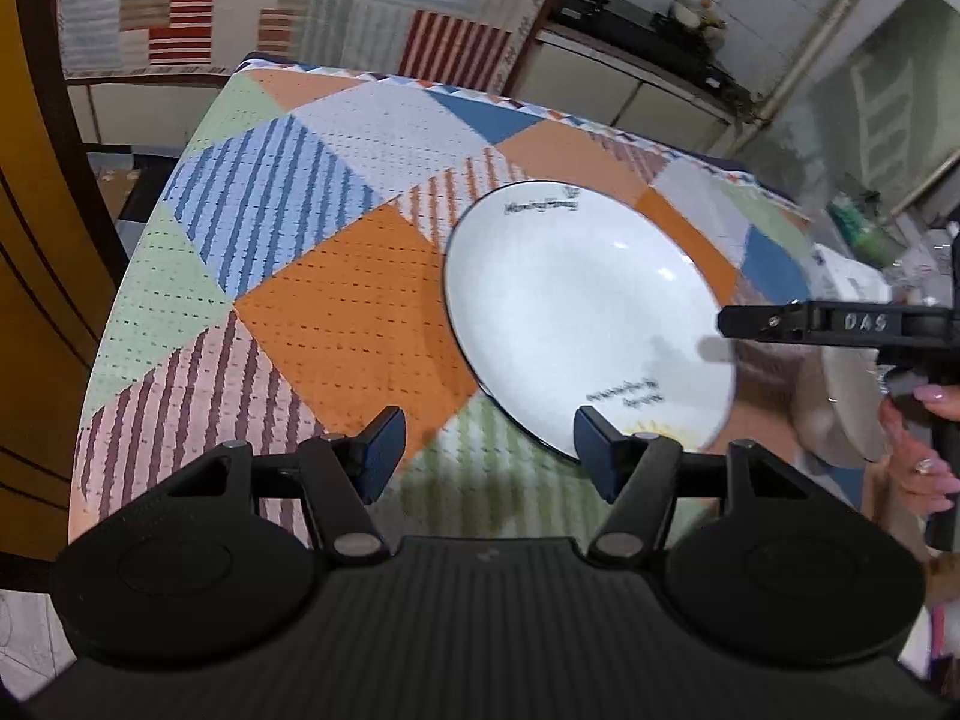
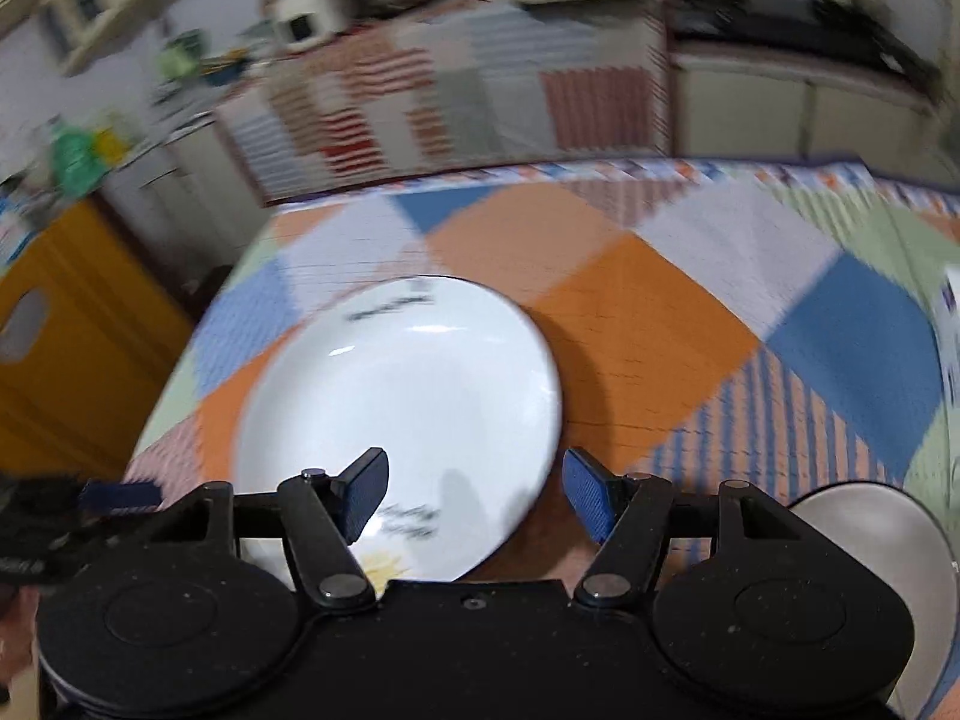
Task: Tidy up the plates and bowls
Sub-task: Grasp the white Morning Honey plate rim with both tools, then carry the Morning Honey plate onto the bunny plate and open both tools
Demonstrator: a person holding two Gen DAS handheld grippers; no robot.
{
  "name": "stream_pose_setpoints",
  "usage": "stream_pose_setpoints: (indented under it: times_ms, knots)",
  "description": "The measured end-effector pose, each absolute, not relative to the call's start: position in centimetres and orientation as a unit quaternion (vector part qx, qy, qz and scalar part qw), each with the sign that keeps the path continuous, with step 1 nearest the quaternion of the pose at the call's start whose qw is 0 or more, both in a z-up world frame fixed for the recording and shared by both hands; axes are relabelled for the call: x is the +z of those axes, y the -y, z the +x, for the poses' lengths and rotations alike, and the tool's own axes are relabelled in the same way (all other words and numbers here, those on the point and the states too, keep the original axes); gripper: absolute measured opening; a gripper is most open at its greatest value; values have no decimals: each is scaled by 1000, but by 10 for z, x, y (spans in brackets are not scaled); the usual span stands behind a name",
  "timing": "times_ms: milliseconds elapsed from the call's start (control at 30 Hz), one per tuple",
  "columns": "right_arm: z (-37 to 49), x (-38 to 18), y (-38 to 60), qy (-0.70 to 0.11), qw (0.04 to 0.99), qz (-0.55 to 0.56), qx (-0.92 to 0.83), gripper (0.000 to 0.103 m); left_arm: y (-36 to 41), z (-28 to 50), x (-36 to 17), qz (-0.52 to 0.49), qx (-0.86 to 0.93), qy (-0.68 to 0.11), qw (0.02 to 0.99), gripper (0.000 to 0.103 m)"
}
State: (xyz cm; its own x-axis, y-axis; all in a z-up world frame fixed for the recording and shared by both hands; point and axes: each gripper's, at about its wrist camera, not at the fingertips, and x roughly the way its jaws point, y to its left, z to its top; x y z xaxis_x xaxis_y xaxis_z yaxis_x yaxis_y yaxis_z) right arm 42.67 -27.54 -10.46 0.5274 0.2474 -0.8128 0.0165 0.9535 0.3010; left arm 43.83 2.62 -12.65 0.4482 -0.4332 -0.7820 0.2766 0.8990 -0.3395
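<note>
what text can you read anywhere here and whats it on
"DAS": raised letters on the right tongs, seen from the left wrist.
Far-rim print on the plate: blurred, unreadable.
Near-rim print on the plate, above a yellow flower: two lines, blurred, unreadable in both views.
Nothing else legible.

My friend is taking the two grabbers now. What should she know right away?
Left tool: open, nothing in it, just beside the near rim of the white plate.
Right tool: open, nothing in it, over the near edge of the same plate.
The plate lies flat on the patchwork tablecloth. A metal bowl sits to the right of the plate, near the right tool.
Done: neither dish is stacked or held.
Left: grip the plate and bowl and put them in order. Both views are blurred, so check the edges before closing.
</note>
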Motion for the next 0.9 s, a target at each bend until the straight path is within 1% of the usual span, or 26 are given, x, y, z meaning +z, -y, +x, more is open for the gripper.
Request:
stream_pose_setpoints:
  times_ms: [100, 233, 267, 300, 333, 367, 400, 467, 533, 567, 600, 633, 700, 800, 900]
  knots:
    - [436, -116, 282, -489, 854, 171, 52, 69, -20, 446, -138, -76, -207, -489, 844, 58]
    - [439, -125, 278, -491, 853, 170, 50, 69, -16, 453, -148, -81, -205, -486, 846, 56]
    - [440, -128, 278, -492, 853, 167, 51, 69, -16, 455, -151, -84, -203, -484, 847, 54]
    - [439, -131, 277, -494, 852, 165, 52, 67, -15, 457, -153, -86, -201, -484, 847, 47]
    - [439, -133, 276, -495, 852, 164, 52, 65, -15, 459, -155, -89, -200, -482, 848, 43]
    - [439, -136, 275, -495, 852, 163, 54, 60, -14, 461, -158, -97, -198, -477, 851, 42]
    - [441, -138, 275, -495, 851, 164, 58, 53, -14, 463, -161, -103, -195, -475, 852, 37]
    - [442, -142, 273, -490, 853, 165, 70, 44, -12, 467, -167, -114, -189, -475, 852, 33]
    - [440, -144, 273, -478, 860, 163, 71, 43, -10, 469, -169, -121, -192, -469, 854, 26]
    - [438, -146, 274, -471, 864, 164, 72, 41, -9, 470, -169, -125, -193, -467, 854, 25]
    - [435, -148, 276, -460, 869, 170, 68, 36, -8, 470, -171, -130, -195, -467, 853, 18]
    - [433, -150, 278, -450, 873, 177, 66, 34, -6, 471, -173, -138, -197, -470, 849, 16]
    - [430, -152, 280, -437, 882, 163, 66, 24, -3, 469, -172, -135, -189, -469, 852, 16]
    - [430, -149, 282, -443, 880, 148, 88, 22, 2, 467, -166, -115, -181, -484, 848, 16]
    - [422, -139, 279, -441, 883, 126, 100, 21, 8, 457, -154, -88, -181, -482, 853, 19]
